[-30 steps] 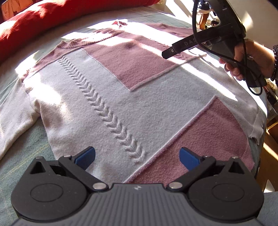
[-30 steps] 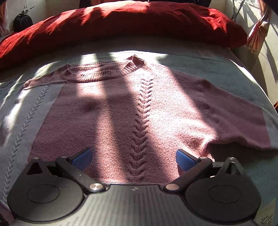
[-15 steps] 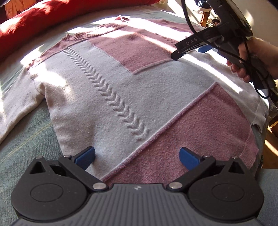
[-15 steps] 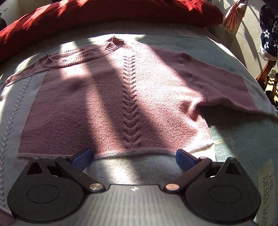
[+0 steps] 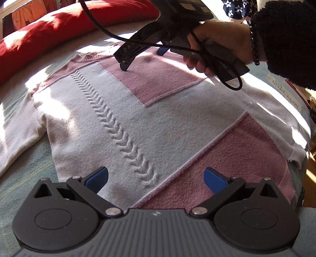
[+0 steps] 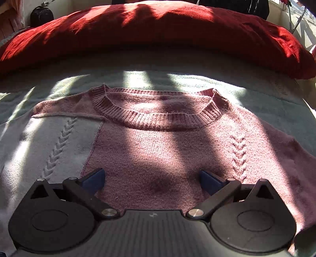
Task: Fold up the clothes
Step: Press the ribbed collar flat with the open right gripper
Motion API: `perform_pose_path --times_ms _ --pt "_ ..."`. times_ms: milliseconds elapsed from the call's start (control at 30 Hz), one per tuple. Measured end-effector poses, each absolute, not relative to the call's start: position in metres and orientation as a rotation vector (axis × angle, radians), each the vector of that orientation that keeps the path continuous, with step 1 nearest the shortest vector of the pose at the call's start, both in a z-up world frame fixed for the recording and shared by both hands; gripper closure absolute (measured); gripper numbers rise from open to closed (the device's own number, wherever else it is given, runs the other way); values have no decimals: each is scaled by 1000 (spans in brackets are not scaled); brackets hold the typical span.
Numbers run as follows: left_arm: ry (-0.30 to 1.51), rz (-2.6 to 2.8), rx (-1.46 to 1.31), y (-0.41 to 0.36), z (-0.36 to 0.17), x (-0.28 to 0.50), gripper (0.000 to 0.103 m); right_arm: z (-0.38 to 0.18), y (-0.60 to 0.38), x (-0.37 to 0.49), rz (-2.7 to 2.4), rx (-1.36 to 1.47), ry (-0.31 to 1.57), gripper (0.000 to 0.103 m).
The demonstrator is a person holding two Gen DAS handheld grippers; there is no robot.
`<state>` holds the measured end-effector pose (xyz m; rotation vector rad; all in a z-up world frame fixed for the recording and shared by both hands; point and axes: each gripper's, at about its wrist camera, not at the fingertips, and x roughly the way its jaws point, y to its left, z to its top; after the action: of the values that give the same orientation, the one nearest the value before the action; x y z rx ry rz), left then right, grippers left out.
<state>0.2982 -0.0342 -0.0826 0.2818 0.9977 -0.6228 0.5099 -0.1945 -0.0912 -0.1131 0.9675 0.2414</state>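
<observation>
A pink and white knitted sweater (image 5: 162,126) lies flat, front up, on a pale green bedspread (image 5: 25,178). My left gripper (image 5: 156,179) hovers open over its lower hem, blue pads wide apart with nothing between them. My right gripper (image 6: 151,180) is open too, low over the pink chest panel just below the ribbed collar (image 6: 158,120). In the left wrist view the right gripper (image 5: 142,57), held in a hand (image 5: 219,41), points down at the upper pink patch. The sweater's left sleeve (image 5: 17,138) trails off to the left.
A long red pillow (image 6: 158,37) lies across the head of the bed behind the collar. The bed's right edge (image 5: 308,142) drops off beside the hem, with a labelled object (image 5: 286,93) and wooden furniture there. A black bag (image 6: 41,13) sits at the far left.
My right gripper has moved forward from the sweater's midsection up to just below the collar, and it looms larger in the left view. My left gripper stayed near the hem. Both stayed open.
</observation>
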Motion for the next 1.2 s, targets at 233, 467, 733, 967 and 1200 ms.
perform_pose_path --times_ms 233,467,733,967,1200 --pt "998 -613 266 -29 -81 307 1 -68 -182 527 270 -104 949 0" --pt "980 -580 252 -22 -77 310 1 -94 -152 568 236 -138 955 0" --pt "981 -543 197 -12 -79 318 1 -82 -150 593 278 -121 941 0" --pt "988 -514 129 -9 -81 329 1 -99 -142 610 269 -145 958 0" --pt "973 -522 126 -10 -79 330 1 -68 -117 609 283 -67 1010 0"
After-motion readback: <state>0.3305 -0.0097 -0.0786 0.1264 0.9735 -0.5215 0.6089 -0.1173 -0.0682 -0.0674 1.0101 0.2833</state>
